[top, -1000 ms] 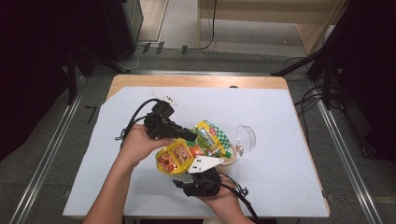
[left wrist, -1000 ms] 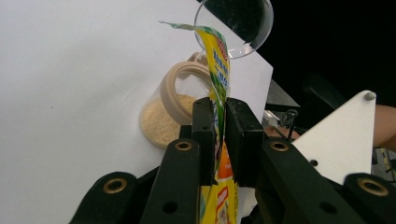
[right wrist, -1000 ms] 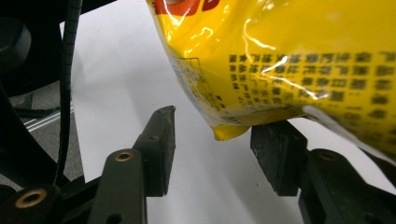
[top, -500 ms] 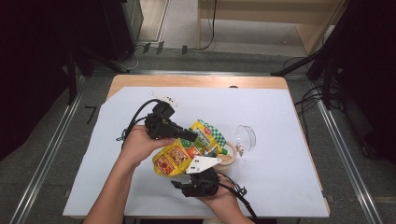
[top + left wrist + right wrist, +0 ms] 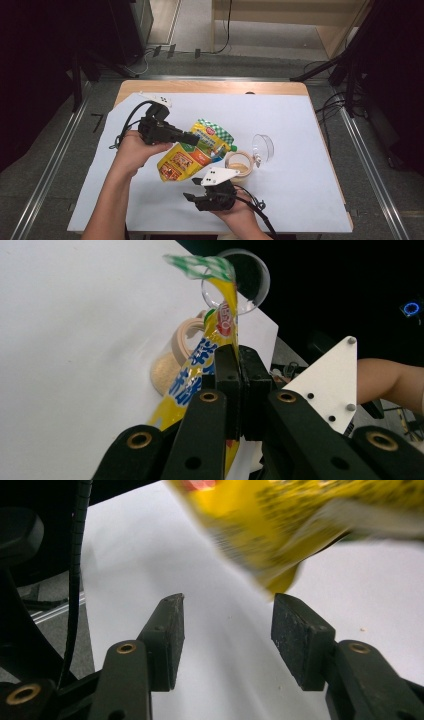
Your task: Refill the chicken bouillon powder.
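A yellow printed pouch (image 5: 192, 152) with a green-checked top hangs tilted above the white sheet. My left gripper (image 5: 192, 136) is shut on its upper edge; in the left gripper view the pads (image 5: 227, 370) pinch the pouch (image 5: 222, 315) edge-on. My right gripper (image 5: 188, 196) sits low near the table's front edge, pointing left, just under the pouch's bottom corner. Its jaws (image 5: 227, 610) are open and have just been widening a little, with nothing between them. The blurred pouch (image 5: 300, 515) hangs above and beyond them.
A beige round container (image 5: 239, 165) stands just right of the pouch, with a clear round lid (image 5: 263, 146) tipped up beside it. A white paper sheet (image 5: 300, 130) covers the wooden table (image 5: 210, 87). Cables trail from both grippers.
My left hand has shifted slightly left and up, carrying the pouch with it. The right hand has stayed in place.
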Motion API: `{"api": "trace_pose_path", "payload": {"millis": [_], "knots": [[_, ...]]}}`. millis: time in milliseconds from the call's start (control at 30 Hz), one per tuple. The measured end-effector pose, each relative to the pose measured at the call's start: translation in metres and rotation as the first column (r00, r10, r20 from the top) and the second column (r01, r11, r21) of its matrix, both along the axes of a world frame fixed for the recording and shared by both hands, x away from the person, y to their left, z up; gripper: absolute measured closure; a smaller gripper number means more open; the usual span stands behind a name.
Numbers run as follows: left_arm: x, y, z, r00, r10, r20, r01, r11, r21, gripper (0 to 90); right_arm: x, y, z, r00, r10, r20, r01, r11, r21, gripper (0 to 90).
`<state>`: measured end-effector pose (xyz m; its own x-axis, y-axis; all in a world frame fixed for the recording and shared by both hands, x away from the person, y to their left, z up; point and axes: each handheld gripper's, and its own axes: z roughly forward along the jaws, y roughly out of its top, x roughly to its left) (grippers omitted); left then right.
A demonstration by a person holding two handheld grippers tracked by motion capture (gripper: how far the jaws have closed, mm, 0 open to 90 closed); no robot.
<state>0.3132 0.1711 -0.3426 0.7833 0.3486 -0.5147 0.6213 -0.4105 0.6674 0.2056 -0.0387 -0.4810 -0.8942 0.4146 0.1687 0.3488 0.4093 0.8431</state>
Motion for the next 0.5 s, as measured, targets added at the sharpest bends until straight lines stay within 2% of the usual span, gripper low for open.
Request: {"api": "trace_pose_path", "payload": {"millis": [233, 300, 433, 500], "knots": [[0.003, 0.019, 0.003, 0.9969, 0.072, 0.034, -0.07, 0.9969, -0.036, 89.6, 0.0, -0.001, 0.001, 1.0, 0.003, 0.002, -0.003, 1.0, 0.006, 48.2], [0.006, 0.024, 0.002, 0.9944, 0.098, 0.039, -0.096, 0.9941, -0.049, 89.6, 0.0, -0.001, 0.001, 1.0, 0.004, -0.001, -0.004, 1.0, 0.006, 48.1], [0.013, 0.031, -0.003, 0.989, 0.146, 0.026, -0.143, 0.9867, -0.077, 89.5, 0.001, -0.002, 0.003, 1.0, 0.001, -0.003, -0.001, 1.0, 0.013, 48.2], [0.018, 0.031, -0.006, 0.9836, 0.177, 0.037, -0.174, 0.9821, -0.072, 89.5, 0.001, -0.003, 0.003, 1.0, 0.002, -0.005, -0.002, 1.0, 0.012, 48.2]]}}
